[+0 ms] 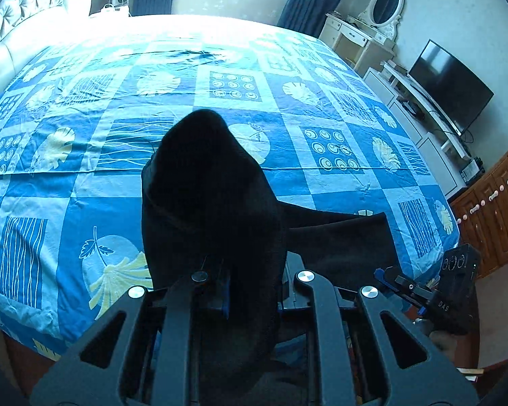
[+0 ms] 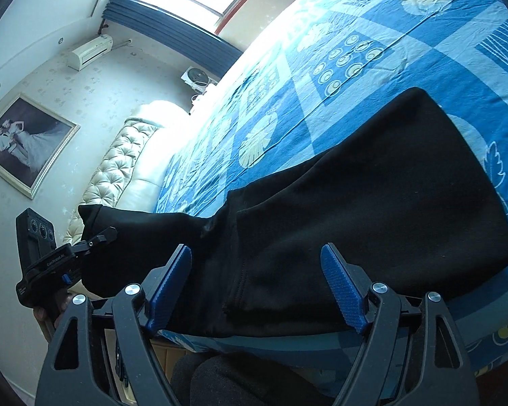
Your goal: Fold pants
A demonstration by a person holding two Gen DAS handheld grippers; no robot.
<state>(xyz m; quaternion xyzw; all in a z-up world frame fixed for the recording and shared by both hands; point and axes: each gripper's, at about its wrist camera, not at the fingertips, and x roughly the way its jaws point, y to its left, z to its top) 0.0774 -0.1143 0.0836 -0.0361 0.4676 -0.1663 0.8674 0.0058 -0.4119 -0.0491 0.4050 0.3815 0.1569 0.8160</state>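
One pair of black pants (image 2: 372,209), half-lifted off blue bedspread (image 2: 406,50)

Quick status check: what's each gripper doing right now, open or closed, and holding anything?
Left gripper: closed on the black pants, fabric draped up over its fingers.
Right gripper: open, jaws spread wide, holding nothing, poised at the pants near the bed edge.

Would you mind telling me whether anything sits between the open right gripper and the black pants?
Nothing visible does: the right gripper hangs open directly over the black fabric pants on the blue patterned bedsheet, with only air between.
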